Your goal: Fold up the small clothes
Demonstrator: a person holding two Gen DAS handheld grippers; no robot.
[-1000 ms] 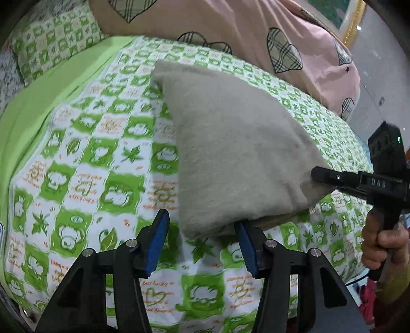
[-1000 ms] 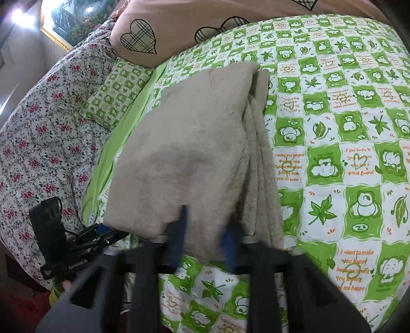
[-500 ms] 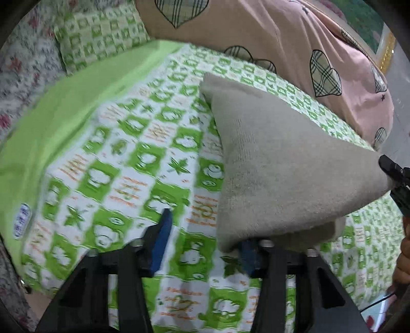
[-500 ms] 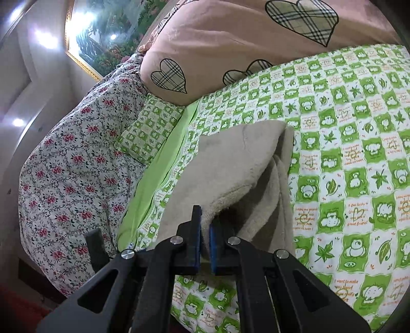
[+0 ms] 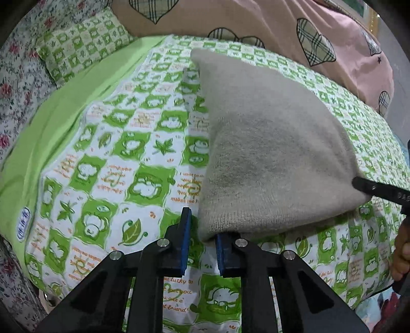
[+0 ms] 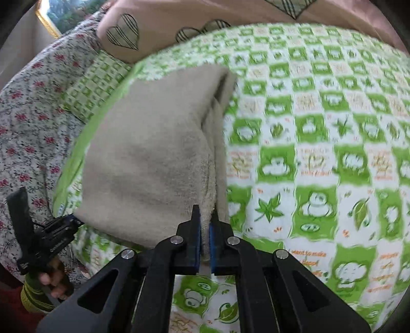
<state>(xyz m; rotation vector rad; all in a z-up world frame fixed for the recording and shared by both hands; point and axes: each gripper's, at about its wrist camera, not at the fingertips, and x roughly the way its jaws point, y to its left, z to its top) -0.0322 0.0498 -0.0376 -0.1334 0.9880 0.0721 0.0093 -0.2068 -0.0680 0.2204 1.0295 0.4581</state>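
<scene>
Seemingly soft, light and floppy, the beige garment [image 5: 269, 143] lies folded on the green checked bedsheet [image 5: 107, 164], right gripper [image 6: 205, 228] pinching one near corner, left gripper [image 5: 202, 230] closing around the other, pads not yet pressing.

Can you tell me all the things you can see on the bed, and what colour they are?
Folded knit cloth: one, beige-grey, on the bedspread, near edge lifted.
Bedspread: one, green and white squares with cartoon animals and leaves, covering the bed.
Plain sheet: one, light green, along the bedspread's left side.
Small pillow: one, green checked, at the far left.
Big pillow: one, pink with plaid hearts, at the head.
Flowered cover: one, white with red flowers, beside the bed.
Picture frame: one, gold, on the wall.
Left hand-held gripper: black with blue pads, closing at the cloth's near corner.
Right hand-held gripper: black with blue pads, pinching the cloth's other corner.
</scene>
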